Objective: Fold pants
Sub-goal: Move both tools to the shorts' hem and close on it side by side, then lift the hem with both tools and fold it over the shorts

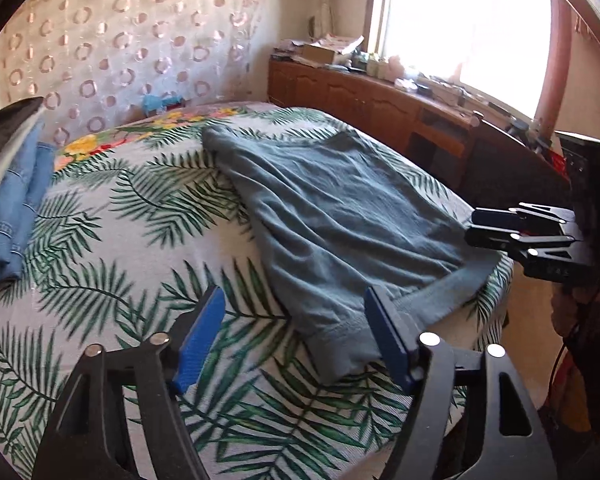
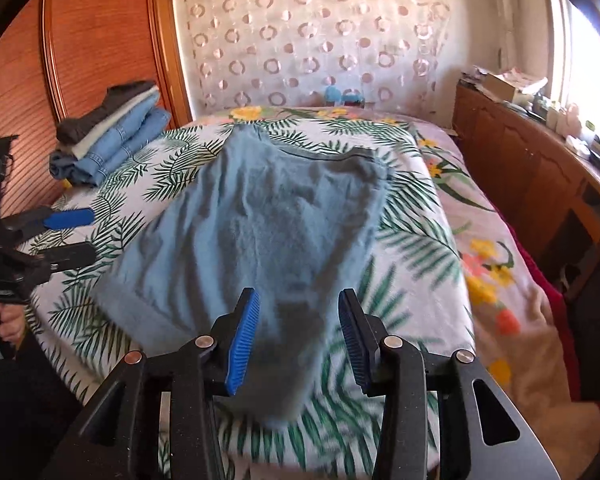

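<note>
Both claws, left claw (image 1: 296,338) and right claw (image 2: 298,340), gape empty over blue-grey pants (image 2: 260,216) mid-frame on the leaf-print bed (image 2: 412,232), wooden cabinets (image 2: 520,152) at right.

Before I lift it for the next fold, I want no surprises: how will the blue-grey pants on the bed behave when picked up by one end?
The pants will probably flop and sag, since the cloth already lies in soft wrinkles. They look light and fuzzy, so slipping seems unlikely. Lifting may drag them across the bedspread and undo the fold.
</note>
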The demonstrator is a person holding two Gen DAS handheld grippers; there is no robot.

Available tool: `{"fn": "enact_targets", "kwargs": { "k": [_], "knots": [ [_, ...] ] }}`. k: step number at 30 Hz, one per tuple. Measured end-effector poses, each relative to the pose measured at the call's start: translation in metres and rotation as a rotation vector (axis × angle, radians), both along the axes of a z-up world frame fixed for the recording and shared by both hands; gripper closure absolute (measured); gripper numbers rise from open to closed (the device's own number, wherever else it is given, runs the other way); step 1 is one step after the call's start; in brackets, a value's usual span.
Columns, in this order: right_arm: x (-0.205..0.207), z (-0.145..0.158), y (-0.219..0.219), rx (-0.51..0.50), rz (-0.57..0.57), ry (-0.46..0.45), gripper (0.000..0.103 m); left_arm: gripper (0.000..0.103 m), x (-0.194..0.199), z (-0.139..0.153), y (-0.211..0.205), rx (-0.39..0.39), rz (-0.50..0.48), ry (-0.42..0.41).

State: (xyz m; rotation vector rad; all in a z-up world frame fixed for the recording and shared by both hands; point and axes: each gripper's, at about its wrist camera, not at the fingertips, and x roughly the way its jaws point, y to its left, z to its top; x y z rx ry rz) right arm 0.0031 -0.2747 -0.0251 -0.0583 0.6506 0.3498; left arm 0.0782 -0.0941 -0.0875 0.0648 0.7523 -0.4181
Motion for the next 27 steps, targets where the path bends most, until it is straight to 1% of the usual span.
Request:
{"fn": "enact_targets", "kwargs": {
  "k": [1, 3, 5, 11, 12, 13, 14, 15, 16, 17, 19, 20, 21, 25, 27],
  "knots": [
    [-0.005, -0.002, -0.002, 0.000, -0.001, 0.005, 0.060, 0.037, -0.001, -0.001, -0.001, -0.001, -0.009, 0.005],
    [-0.016, -0.007, -0.004, 0.005, -0.003, 0.013, 0.060, 0.046, -0.002, -0.005, -0.004, 0.000, -0.025, 0.026],
    [-0.022, -0.010, -0.006, 0.020, -0.004, 0.020, 0.060, 0.050, -0.003, -0.010, -0.008, 0.005, -0.039, 0.050],
    [-0.025, -0.010, -0.010, 0.082, -0.013, 0.031, 0.060, 0.051, -0.006, -0.020, -0.018, 0.013, -0.078, 0.096],
    [-0.026, -0.010, -0.010, 0.084, -0.009, 0.029, 0.061, 0.051, -0.006, -0.021, -0.020, 0.014, -0.081, 0.100],
    [-0.023, -0.010, -0.010, 0.086, -0.005, 0.029, 0.066, 0.051, -0.007, -0.021, -0.020, 0.014, -0.082, 0.102],
    [-0.023, -0.010, -0.009, 0.090, -0.001, 0.030, 0.067, 0.053, -0.007, -0.021, -0.020, 0.012, -0.083, 0.105],
    [-0.024, -0.011, -0.009, 0.093, 0.004, 0.029, 0.070, 0.057, -0.007, -0.022, -0.020, 0.010, -0.085, 0.107],
    [-0.026, -0.012, -0.010, 0.093, 0.004, 0.027, 0.072, 0.059, -0.007, -0.021, -0.020, 0.008, -0.088, 0.106],
    [-0.026, -0.012, -0.010, 0.092, 0.001, 0.024, 0.074, 0.063, -0.007, -0.021, -0.021, 0.007, -0.091, 0.107],
    [-0.026, -0.012, -0.010, 0.100, 0.001, 0.020, 0.082, 0.068, -0.008, -0.021, -0.021, 0.008, -0.091, 0.102],
    [-0.026, -0.011, -0.012, 0.110, 0.001, 0.020, 0.084, 0.074, -0.008, -0.020, -0.020, 0.008, -0.091, 0.093],
    [-0.026, -0.010, -0.012, 0.116, 0.003, 0.018, 0.087, 0.082, -0.008, -0.018, -0.019, 0.011, -0.091, 0.081],
    [-0.029, -0.006, -0.009, 0.123, 0.014, 0.005, 0.089, 0.085, -0.012, -0.005, -0.014, -0.008, -0.087, 0.030],
    [-0.031, -0.003, -0.006, 0.122, 0.021, -0.003, 0.089, 0.085, -0.012, -0.004, -0.013, -0.005, -0.084, 0.026]
  ]
}}
